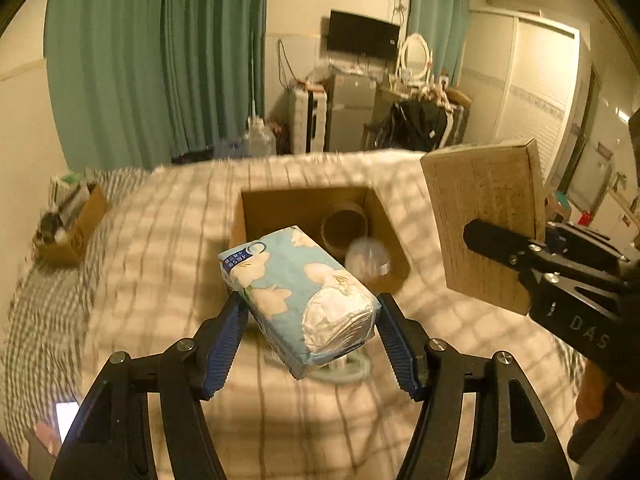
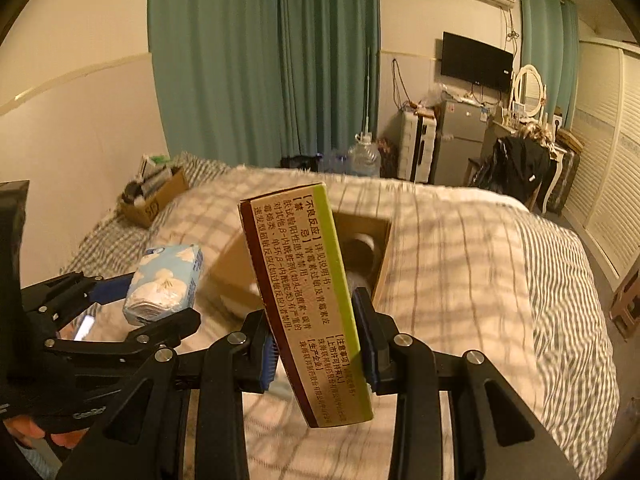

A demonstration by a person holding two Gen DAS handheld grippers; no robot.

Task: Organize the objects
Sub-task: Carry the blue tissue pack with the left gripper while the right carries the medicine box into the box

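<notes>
Left gripper (image 1: 308,312) clamped on tissue pack (image 1: 298,296), held above bed just short of open cardboard box (image 1: 384,216). Right gripper (image 2: 316,344) clamped on medicine box (image 2: 304,300), tilted – could pivot and slip. Soft pack may sag loose. Only right view shows medicine box's printed text; left view shows roll (image 1: 344,228) in box.

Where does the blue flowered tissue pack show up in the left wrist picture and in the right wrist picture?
Left wrist: the tissue pack sits at centre, between the left gripper fingers.
Right wrist: the tissue pack is at left of the picture, with the medicine box at centre.
Shared landmark: the open cardboard box on the bed, just beyond the pack.
</notes>
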